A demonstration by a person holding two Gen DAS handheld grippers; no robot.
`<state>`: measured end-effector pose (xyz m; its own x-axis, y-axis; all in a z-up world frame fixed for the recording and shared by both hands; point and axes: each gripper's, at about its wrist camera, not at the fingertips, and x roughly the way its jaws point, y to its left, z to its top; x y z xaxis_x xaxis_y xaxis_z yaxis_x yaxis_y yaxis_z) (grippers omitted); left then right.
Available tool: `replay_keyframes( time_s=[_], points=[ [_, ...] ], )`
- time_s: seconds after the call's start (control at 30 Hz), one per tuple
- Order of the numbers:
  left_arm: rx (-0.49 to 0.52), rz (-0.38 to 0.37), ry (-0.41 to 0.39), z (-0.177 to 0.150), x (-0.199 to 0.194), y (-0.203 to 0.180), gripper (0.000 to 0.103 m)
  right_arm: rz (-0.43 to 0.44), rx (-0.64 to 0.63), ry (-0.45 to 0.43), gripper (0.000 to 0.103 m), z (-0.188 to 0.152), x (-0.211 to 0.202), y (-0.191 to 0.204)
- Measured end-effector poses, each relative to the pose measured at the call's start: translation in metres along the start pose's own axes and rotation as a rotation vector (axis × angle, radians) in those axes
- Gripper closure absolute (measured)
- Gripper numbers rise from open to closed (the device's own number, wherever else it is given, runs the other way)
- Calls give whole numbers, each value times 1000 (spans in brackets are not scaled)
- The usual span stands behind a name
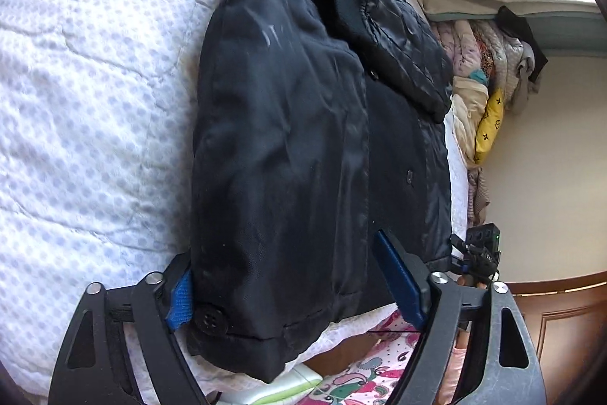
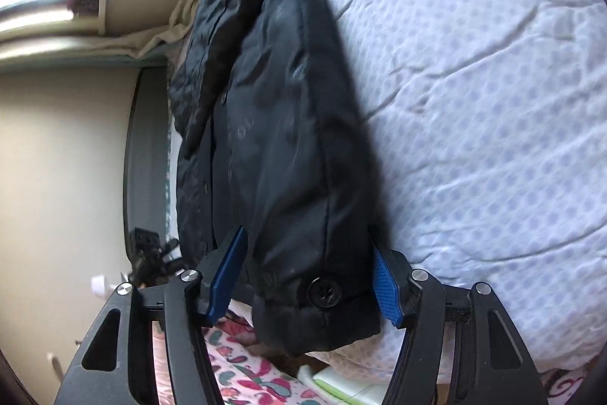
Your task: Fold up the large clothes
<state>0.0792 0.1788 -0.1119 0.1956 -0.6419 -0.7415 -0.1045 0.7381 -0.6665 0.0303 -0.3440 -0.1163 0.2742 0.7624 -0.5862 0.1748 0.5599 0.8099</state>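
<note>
Folding is partly done: the black coat (image 1: 303, 124) lies on the bed (image 1: 87, 109), doubled lengthwise into a long strip, one sleeve laid across its far end toward 1 o'clock in the left view. Its hem end hangs slightly over the bed's near edge at 6 o'clock, above a pink patterned cloth (image 1: 371, 371).

The left hand-held gripper (image 1: 296, 287) stands wide, its blue pads either side of the hem; the left pad touches the coat's folded edge by a big button (image 1: 209, 319), the right pad lies over the coat near its open front, and I cannot tell if it presses. The right hand-held gripper (image 2: 307, 276) is about half open and straddles the hem's thick fold, with a button (image 2: 325, 292) between its pads; both pads look close to the cloth, but a firm pinch isn't evident.

Judging from this, the step in hand is taking the hem at two points to carry it up toward the collar. To do it well, bite deep enough to catch all layers, not only the slick top one, since padded cloth slips. Close both grippers evenly, lift together and level, and keep the strip's edges aligned. A pile of clothes (image 1: 489, 71) at 2 o'clock sits well clear
</note>
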Motion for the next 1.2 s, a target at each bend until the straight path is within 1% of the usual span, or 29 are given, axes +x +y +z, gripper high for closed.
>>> replay_keyframes(
  time_s=[0.03, 0.07, 0.1, 0.13, 0.17, 0.2, 0.23, 0.27, 0.3, 0.33, 0.4, 0.5, 0.6, 0.77, 0.87, 0.97, 1.07, 1.2],
  points=[
    [7, 12, -2, -1, 0, 0, 25, -1, -13, 6, 42, -1, 2, 2],
    [10, 16, -3, -1, 0, 0, 31, 0, -21, 10, 42, -1, 4, 4],
    [7, 15, -4, -1, 0, 1, 39, 3, -23, 13, 42, -1, 6, 4],
    [2, 12, -4, -1, 0, 2, 45, 4, -24, 16, 45, 0, 7, 5],
    [-9, 5, -2, -1, 1, 5, 57, 5, -26, 24, 47, 1, 10, 5],
    [-18, 0, 4, -1, 3, 7, 65, 7, -27, 28, 52, 1, 12, 6],
    [-24, -6, 6, -2, 3, 10, 66, 7, -32, 35, 58, 2, 14, 7],
    [-26, -14, 7, -2, 3, 11, 73, 2, -39, 39, 61, 2, 16, 8],
    [-26, -22, 7, -2, 3, 11, 77, 0, -50, 41, 73, 2, 16, 8],
    [-17, -26, 4, -3, 2, 10, 78, 1, -59, 39, 82, 2, 17, 10],
    [1, -25, -4, -5, -1, 6, 82, 1, -79, 32, 88, 2, 17, 13],
    [6, -44, -25, -10, -6, 1, 83, 15, -118, 12, 92, 0, 12, 22],
    [3, -82, -40, -21, -15, -2, 83, 38, -129, -6, 93, -4, 7, 26],
    [1, -123, -40, -41, -30, -7, 84, 55, -121, -10, 94, -15, 4, 26],
    [4, -145, -55, -55, -44, -13, 84, 81, -121, -16, 94, -27, -8, 25],
    [2, -164, -67, -68, -59, -15, 84, 107, -134, -21, 94, -44, -14, 34],
    [-17, -183, -77, -74, -69, -13, 84, 115, -143, -25, 94, -54, -22, 39],
    [-39, -225, -94, -68, -75, -13, 84, 141, -141, -46, 94, -51, -24, 47]
  ],
)
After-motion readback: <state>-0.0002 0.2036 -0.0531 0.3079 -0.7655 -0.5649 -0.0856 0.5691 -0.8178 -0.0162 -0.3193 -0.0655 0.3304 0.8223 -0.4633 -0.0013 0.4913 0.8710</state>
